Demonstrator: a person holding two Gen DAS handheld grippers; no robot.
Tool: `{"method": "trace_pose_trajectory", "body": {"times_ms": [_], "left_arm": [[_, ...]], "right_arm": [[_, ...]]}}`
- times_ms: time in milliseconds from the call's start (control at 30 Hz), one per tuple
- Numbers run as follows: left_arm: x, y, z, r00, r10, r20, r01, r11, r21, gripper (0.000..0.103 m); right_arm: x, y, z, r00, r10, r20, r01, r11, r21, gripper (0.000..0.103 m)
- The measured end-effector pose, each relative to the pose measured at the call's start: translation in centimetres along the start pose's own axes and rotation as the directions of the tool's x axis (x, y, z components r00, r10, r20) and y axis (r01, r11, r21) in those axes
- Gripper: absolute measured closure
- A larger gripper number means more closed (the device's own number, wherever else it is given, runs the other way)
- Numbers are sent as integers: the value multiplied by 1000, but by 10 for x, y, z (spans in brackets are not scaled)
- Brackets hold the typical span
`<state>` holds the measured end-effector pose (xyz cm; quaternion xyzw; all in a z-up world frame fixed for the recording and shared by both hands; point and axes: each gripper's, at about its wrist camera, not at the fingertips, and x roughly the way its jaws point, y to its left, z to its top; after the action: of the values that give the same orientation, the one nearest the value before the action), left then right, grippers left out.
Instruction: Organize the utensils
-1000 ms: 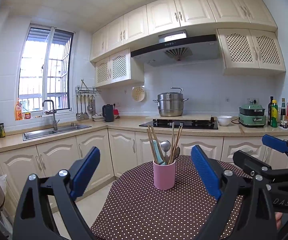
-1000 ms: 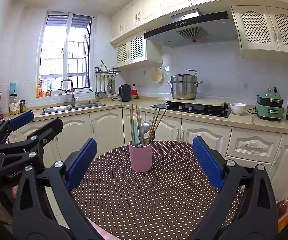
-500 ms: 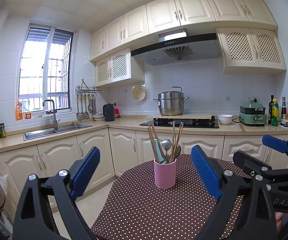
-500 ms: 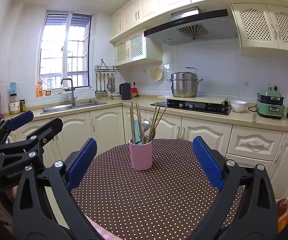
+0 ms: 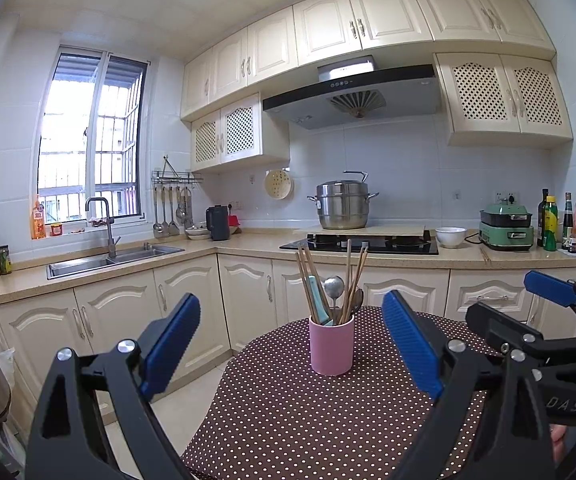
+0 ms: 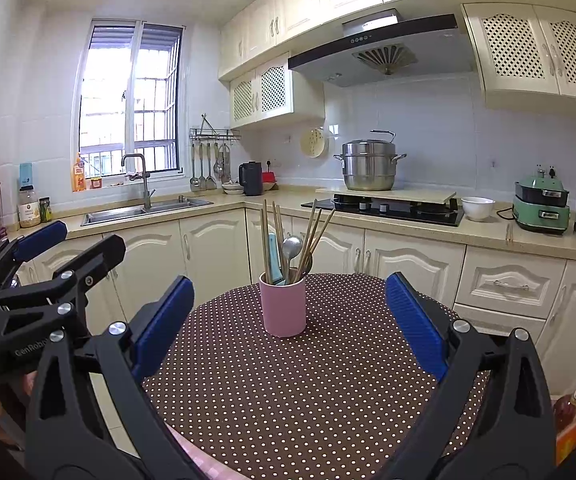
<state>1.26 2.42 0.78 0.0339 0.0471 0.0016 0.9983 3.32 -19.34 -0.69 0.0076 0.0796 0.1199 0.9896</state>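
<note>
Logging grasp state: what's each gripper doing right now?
Left gripper: jaws open, holding nothing.
Right gripper: jaws open, holding nothing.

The kitchen has cream cabinets (image 5: 388,20) up high and down low, and white tile walls (image 5: 400,160). Bright light comes through a window (image 5: 92,140) above the sink (image 5: 104,260).

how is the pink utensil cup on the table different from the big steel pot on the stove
The pink cup is matte, plain and handle-free; the steel pot is shiny, tiered, with side handles. The cup is open-topped, with chopsticks and a spoon sticking out; the pot is lidded. The cup sits on the dotted tablecloth; the pot stands back by the stove. Both stand upright and are round.
</note>
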Motion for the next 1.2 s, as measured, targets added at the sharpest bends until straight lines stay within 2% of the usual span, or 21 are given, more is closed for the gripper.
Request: {"method": "trace_pose_trajectory", "body": {"times_ms": [1200], "left_arm": [[31,2,-1,999,1,-47,-1,1000,-2,12]], "right_arm": [[28,0,-3,999,9,-43,-8,1000,17,8]]}}
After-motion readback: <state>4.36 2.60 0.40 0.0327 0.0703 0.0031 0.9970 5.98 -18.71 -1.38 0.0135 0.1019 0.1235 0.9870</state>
